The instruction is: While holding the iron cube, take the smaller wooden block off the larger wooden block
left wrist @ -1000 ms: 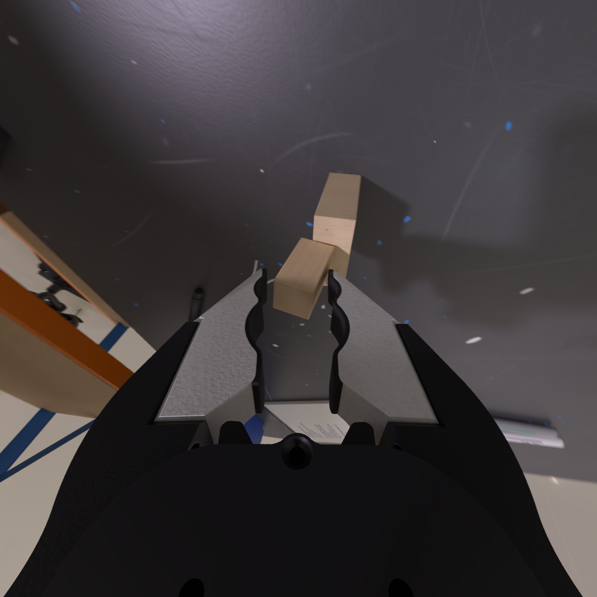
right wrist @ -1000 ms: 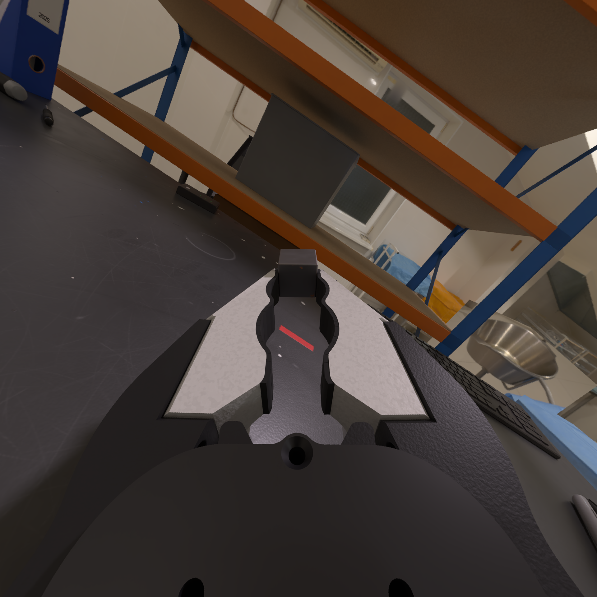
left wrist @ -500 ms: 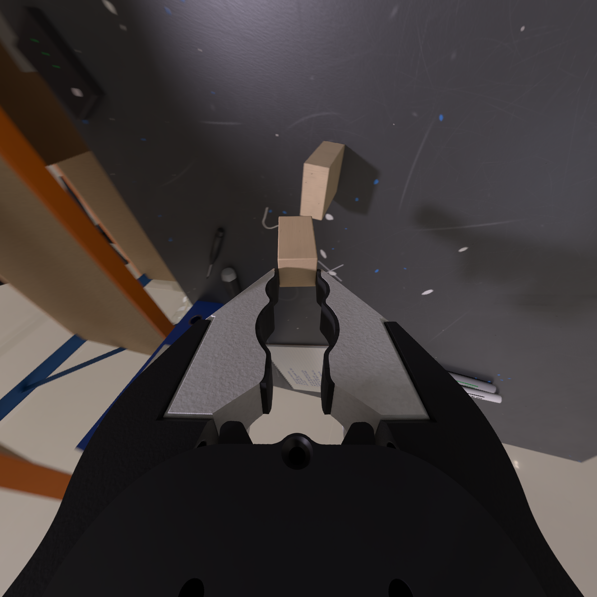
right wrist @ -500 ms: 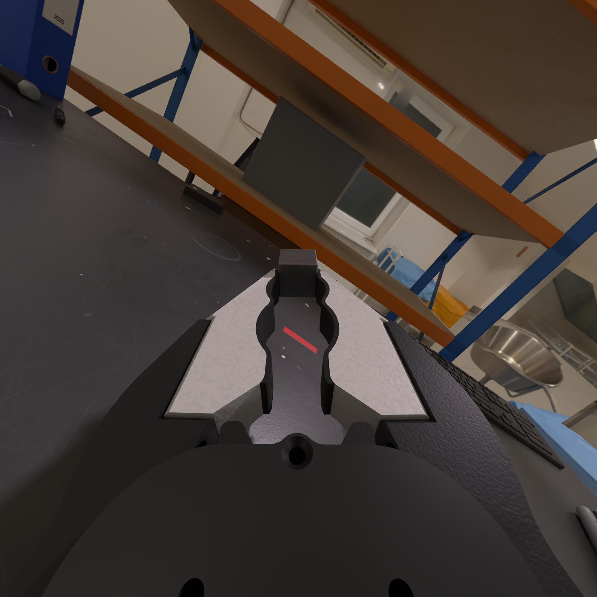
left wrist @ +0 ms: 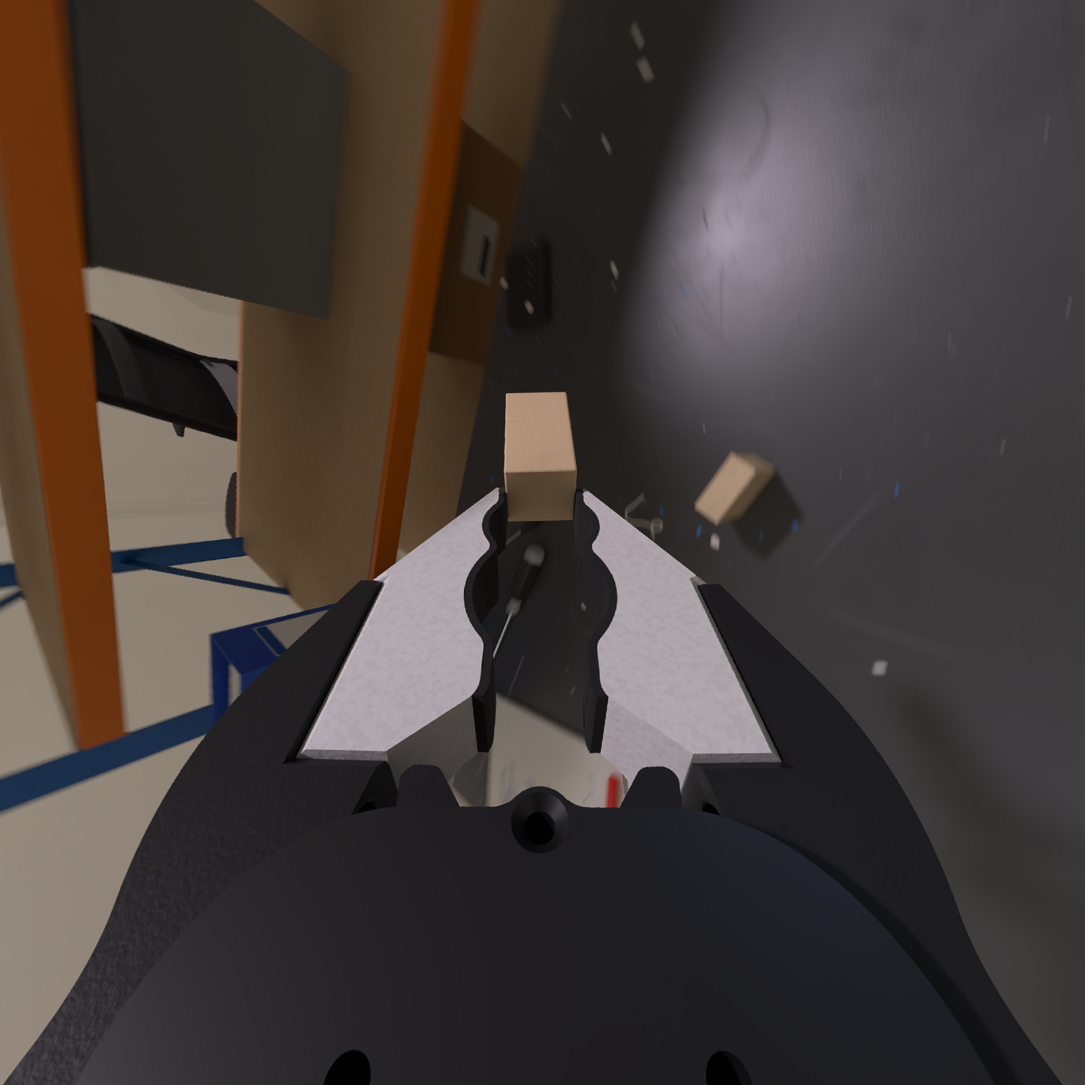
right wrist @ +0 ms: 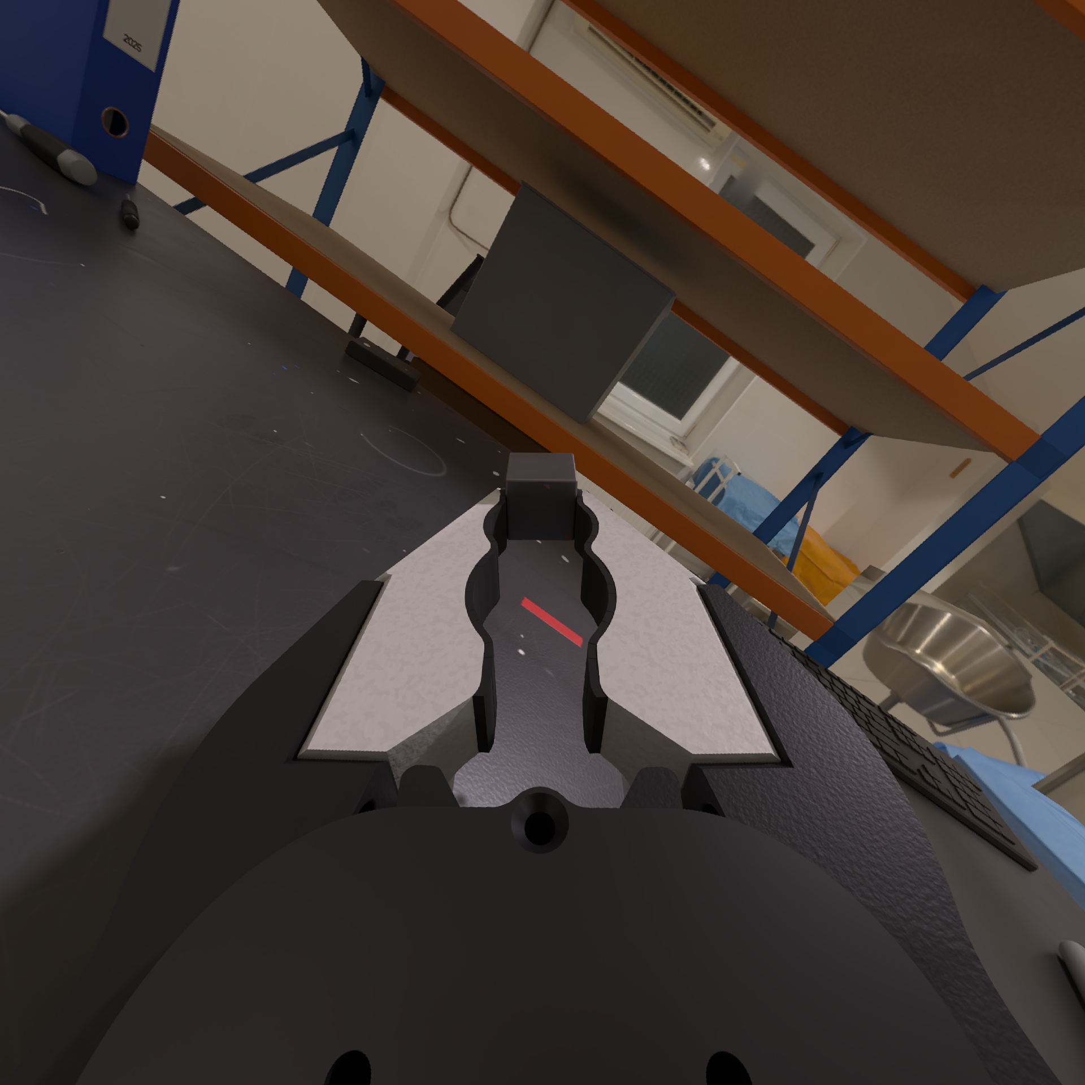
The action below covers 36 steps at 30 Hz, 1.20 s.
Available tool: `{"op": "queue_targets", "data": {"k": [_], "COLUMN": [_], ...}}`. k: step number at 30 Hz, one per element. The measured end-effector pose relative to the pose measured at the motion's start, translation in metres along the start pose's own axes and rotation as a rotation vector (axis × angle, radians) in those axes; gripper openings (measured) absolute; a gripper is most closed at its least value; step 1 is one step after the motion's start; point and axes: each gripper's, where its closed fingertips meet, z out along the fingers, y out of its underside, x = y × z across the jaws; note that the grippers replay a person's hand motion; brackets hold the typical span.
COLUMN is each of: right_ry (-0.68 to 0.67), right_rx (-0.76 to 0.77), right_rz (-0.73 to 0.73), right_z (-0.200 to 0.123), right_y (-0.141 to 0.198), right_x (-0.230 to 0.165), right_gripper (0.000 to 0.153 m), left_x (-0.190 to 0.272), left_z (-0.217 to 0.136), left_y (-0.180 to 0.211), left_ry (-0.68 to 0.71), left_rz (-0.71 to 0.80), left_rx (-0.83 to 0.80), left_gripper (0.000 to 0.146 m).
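Observation:
My left gripper is shut on the smaller wooden block, a pale tan block held at the fingertips above the dark table. The larger wooden block lies on the table, apart, to the right of my left gripper. My right gripper is shut on the iron cube, a dark grey cube held at the fingertips above the table.
An orange and blue shelf rack with a dark grey box stands past the table edge. A blue binder and a pen are far left, a keyboard right. A screwdriver lies under my left gripper.
My left gripper closed on the smaller block, lifted it off the larger block and swung left. The larger block now lies apart at the right. My right gripper barely moved.

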Motion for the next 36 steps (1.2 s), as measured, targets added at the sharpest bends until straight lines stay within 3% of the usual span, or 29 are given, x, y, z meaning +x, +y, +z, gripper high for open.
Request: {"op": "queue_targets", "data": {"k": [5, 9, 14, 18, 22, 28, 33, 36], "right_ry": [-0.003, -0.007, -0.004, -0.002, -0.007, 0.036, 0.121, 0.149], "right_rx": [0.001, 0.001, -0.003, -0.009, 0.001, 0.012, -0.008, -0.030], "right_rz": [0.000, -0.006, -0.008, -0.015, -0.035, -0.034, 0.047, 0.104], "right_z": [0.000, 0.001, 0.001, 0.002, 0.001, -0.004, -0.008, -0.009], "right_y": [0.000, 0.000, 0.000, 0.000, -0.003, -0.005, 0.001, 0.007], "right_x": [0.000, -0.002, -0.002, -0.003, -0.006, 0.003, 0.023, 0.031], "right_gripper": [0.022, 0.022, 0.022, 0.022, 0.022, 0.022, 0.022, 0.022], "left_x": [-0.049, -0.081, -0.080, -0.039, 0.019, 0.105, 0.158, 0.182], "left_z": [-0.031, -0.074, -0.122, -0.126, -0.097, -0.020, 0.047, 0.083], "left_y": [-0.002, -0.006, -0.051, -0.118, -0.179, -0.252, -0.282, -0.288], "left_ry": [-0.192, -0.354, -0.392, -0.360, -0.350, -0.266, -0.390, -0.531], "left_rz": [-0.309, -0.428, -0.380, -0.225, -0.168, -0.201, -0.276, -0.227], "left_rx": [0.288, 0.480, 0.663, 0.730, 0.845, 1.073, 1.136, 1.115], "left_gripper": [0.022, 0.022, 0.022, 0.022, 0.022, 0.022, 0.022, 0.022]}}
